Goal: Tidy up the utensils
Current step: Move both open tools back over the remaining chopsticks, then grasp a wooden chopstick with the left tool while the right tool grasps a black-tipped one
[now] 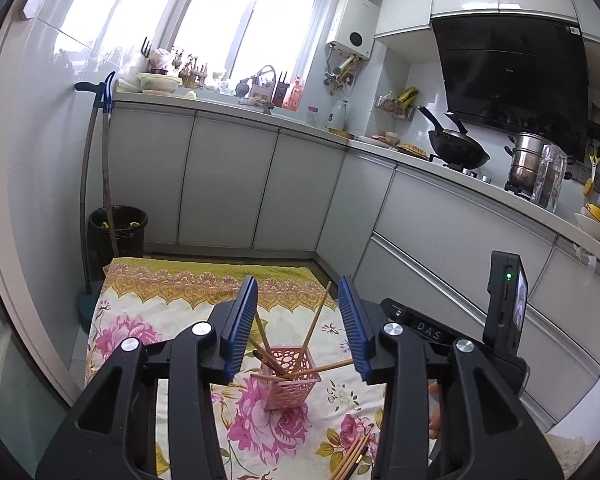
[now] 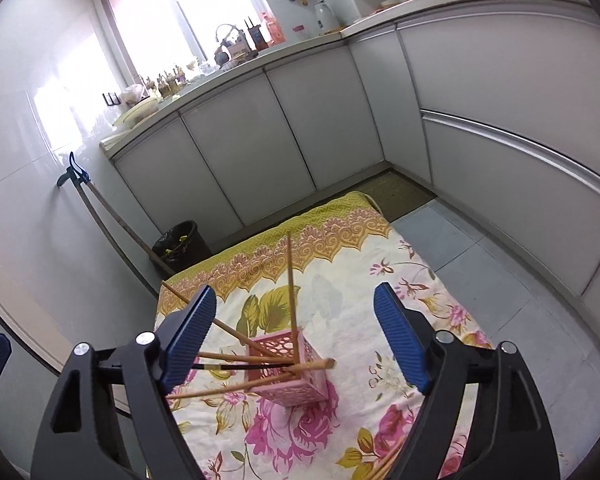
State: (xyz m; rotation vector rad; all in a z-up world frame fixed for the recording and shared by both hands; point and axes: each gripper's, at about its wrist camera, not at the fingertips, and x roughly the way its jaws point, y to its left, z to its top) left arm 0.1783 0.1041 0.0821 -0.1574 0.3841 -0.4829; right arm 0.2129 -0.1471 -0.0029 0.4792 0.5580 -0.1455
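Loose chopsticks lie on the floral cloth as both grippers, left and right, hover wide open and empty above a pink holder bristling with chopsticks.

left tongs spread wide, right tongs spread wide, both empty

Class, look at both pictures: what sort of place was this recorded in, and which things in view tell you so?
A home kitchen, most likely. A black wok and a steel pot sit on the stove under a range hood, and white cabinets run beneath the counter.
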